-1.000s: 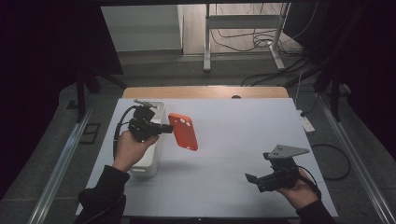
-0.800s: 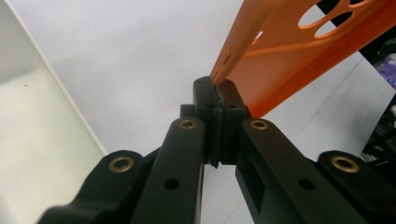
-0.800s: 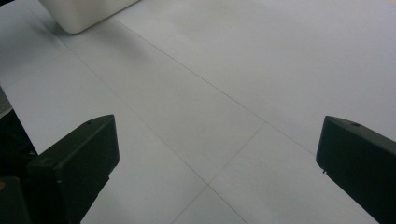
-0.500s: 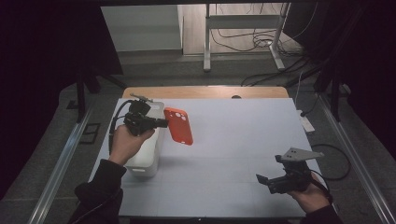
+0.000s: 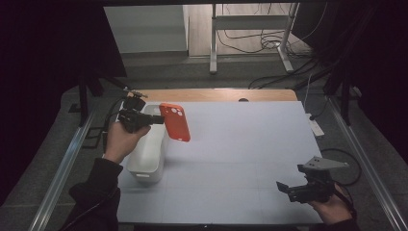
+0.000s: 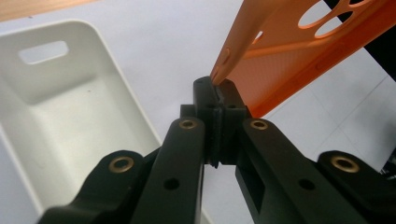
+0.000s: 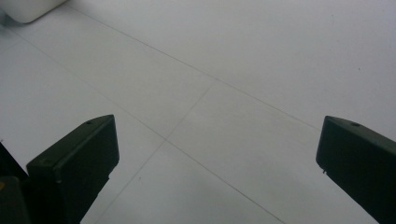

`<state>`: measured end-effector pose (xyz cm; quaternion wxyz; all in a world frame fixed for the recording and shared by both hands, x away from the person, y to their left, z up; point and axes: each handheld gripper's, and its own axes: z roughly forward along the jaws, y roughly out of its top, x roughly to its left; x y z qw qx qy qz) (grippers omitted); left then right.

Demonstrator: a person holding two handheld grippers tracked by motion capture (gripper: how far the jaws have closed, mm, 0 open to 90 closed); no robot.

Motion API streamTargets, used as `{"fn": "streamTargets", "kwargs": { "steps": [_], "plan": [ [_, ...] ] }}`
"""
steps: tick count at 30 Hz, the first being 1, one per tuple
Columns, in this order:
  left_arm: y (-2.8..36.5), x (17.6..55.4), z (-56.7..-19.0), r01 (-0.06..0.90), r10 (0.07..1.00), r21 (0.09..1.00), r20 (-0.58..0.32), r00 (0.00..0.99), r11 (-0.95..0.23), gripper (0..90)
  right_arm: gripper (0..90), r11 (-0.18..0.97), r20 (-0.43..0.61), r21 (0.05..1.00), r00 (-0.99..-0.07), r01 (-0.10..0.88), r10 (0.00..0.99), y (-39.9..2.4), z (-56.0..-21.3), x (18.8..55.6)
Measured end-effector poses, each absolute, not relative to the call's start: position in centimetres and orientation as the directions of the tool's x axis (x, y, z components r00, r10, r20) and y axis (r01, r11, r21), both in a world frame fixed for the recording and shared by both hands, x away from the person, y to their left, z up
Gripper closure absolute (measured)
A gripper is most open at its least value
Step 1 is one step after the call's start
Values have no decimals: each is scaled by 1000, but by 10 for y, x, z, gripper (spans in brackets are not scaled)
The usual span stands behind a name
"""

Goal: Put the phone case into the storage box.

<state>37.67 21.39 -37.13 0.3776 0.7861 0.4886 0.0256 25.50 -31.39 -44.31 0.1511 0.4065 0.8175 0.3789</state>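
Observation:
An orange phone case (image 5: 175, 122) hangs in the air above the table, held by one edge. My left gripper (image 5: 159, 119) is shut on that edge, over the white bin (image 5: 155, 159) at the table's left side. In the left gripper view the case (image 6: 299, 51) rises to the upper right from the closed jaws of my left gripper (image 6: 218, 100), and the bin (image 6: 60, 121) lies below to the left, with nothing inside. My right gripper (image 5: 283, 186) is open near the front right corner, above bare tabletop. In its own view my right gripper (image 7: 217, 154) has wide-set jaws with nothing between them.
The white table (image 5: 250, 144) has a wooden strip (image 5: 216, 95) along its far edge. A corner of the bin (image 7: 28, 9) shows at the top left of the right gripper view. Cables and a metal stand (image 5: 250, 43) lie on the floor beyond the table.
My left gripper has carried the orange case back and to the left, over the bin. My right gripper has drawn back toward the front right corner.

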Motion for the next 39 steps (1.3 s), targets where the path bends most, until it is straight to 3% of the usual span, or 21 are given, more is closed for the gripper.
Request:
{"fn": "streamTargets", "kwargs": {
  "steps": [24,39],
  "plan": [
    [245,393,-353,773,843,603,-297,448,-198,891,0,322,75,739,-547,592,834,-340,-443,243],
    [263,403,-350,781,874,603,-279,398,-163,891,0,320,66,750,-546,579,835,-340,-443,241]
  ]
}}
